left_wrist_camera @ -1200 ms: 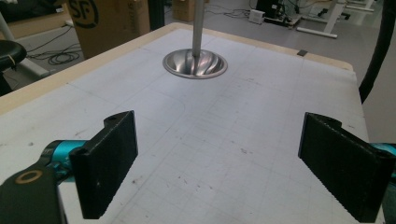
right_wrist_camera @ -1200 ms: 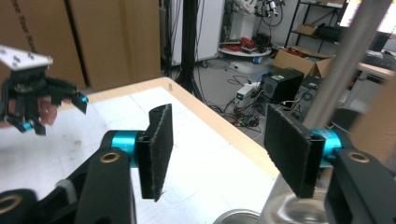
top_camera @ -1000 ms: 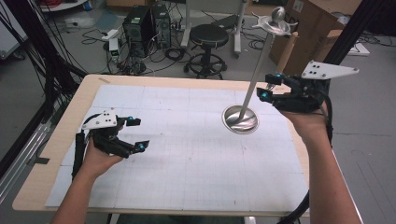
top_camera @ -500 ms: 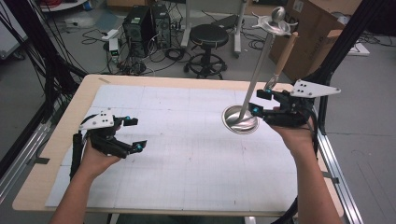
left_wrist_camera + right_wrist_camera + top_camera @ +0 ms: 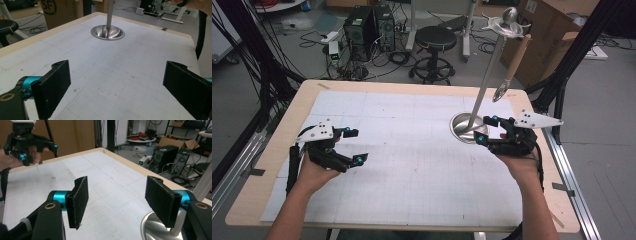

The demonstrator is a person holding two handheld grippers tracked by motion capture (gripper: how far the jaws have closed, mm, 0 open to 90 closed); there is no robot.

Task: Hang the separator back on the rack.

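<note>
Right gripper (image 5: pixel 486 131) half open, jaws just widening, empty, apparently beside the stand's base (image 5: pixel 464 129).

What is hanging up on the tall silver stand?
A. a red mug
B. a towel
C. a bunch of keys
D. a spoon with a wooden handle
D: a spoon with a wooden handle dangles from the hooks at the top of the silver stand, bowl end pointing down.

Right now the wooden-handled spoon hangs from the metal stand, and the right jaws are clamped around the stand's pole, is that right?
Not quite. The spoon does hang from the stand, but the right gripper holds nothing: the right gripper view shows its jaws apart and empty, having just been opening, beside the stand's base.
</note>
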